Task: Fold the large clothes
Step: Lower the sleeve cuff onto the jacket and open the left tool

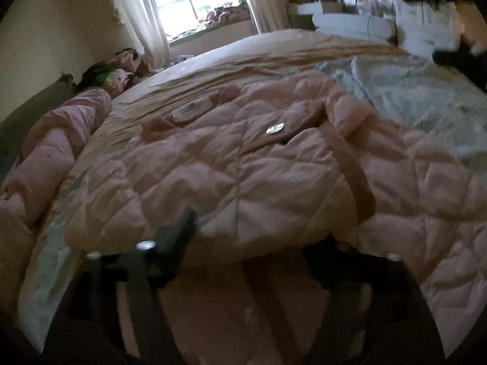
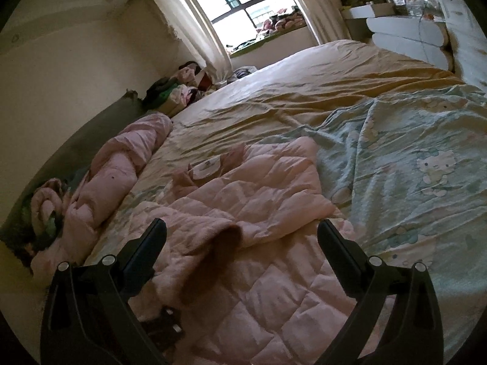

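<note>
- A pink quilted jacket (image 2: 243, 213) is spread on the bed (image 2: 304, 91), partly over a yellow sheet and partly over a pale blue cartoon-print cover (image 2: 411, 158).
- In the left wrist view the jacket (image 1: 243, 167) fills the foreground; a ribbed cuff (image 1: 350, 164) lies across its front beside a shiny button (image 1: 275, 128).
- The left claw (image 1: 252, 237) is seen blurred at the jacket's near edge, with fabric bunched between its fingers; whether it pinches the cloth cannot be told.
- The right claw (image 2: 243, 237) is held spread wide above the jacket, a sleeve opening (image 2: 225, 237) lying between its fingers (image 2: 152, 243), which grip nothing.
- A second pink padded garment (image 2: 115, 176) is rolled at the bed's left edge, apart from the jacket.
- A window (image 2: 237, 0) with curtains is seen beyond the bed.
</note>
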Motion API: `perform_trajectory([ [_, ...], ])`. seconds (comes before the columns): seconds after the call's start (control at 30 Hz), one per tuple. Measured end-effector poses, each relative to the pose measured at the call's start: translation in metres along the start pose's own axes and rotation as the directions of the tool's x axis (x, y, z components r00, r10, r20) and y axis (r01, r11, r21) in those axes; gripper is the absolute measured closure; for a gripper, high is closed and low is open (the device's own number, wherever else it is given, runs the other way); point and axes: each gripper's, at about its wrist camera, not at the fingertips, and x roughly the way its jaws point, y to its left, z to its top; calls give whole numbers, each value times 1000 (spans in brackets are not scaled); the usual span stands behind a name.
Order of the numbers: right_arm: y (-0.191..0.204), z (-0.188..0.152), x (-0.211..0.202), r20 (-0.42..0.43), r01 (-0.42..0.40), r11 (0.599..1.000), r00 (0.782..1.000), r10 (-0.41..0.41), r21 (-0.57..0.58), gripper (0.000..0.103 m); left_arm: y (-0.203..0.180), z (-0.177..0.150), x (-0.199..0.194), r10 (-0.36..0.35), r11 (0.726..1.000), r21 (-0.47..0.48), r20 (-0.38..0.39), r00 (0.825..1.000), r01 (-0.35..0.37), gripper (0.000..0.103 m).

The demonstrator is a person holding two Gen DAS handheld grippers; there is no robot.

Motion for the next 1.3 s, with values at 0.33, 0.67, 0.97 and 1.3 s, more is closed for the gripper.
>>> perform_trajectory([
  [0.33, 16, -16, 46, -178, -105, 993, 978, 112, 48, 4, 19, -28, -33, -100, 991, -93, -41, 994, 96, 11],
  [0.67, 26, -30, 95, -262, -114, 987, 955, 142, 117, 28, 111, -44, -58, -44, 928, -372, -36, 998, 27, 9],
  [0.97, 27, -29, 127, -286, -60, 991, 954, 93, 120, 69, 162, -61, -75, -6, 889, -457, -21, 1000, -4, 9],
  [1.3, 66, 6, 108, -193, -145, 987, 972, 130, -67, 97, 198, -74, -80, 21, 843, -538, -8, 1000, -22, 10],
])
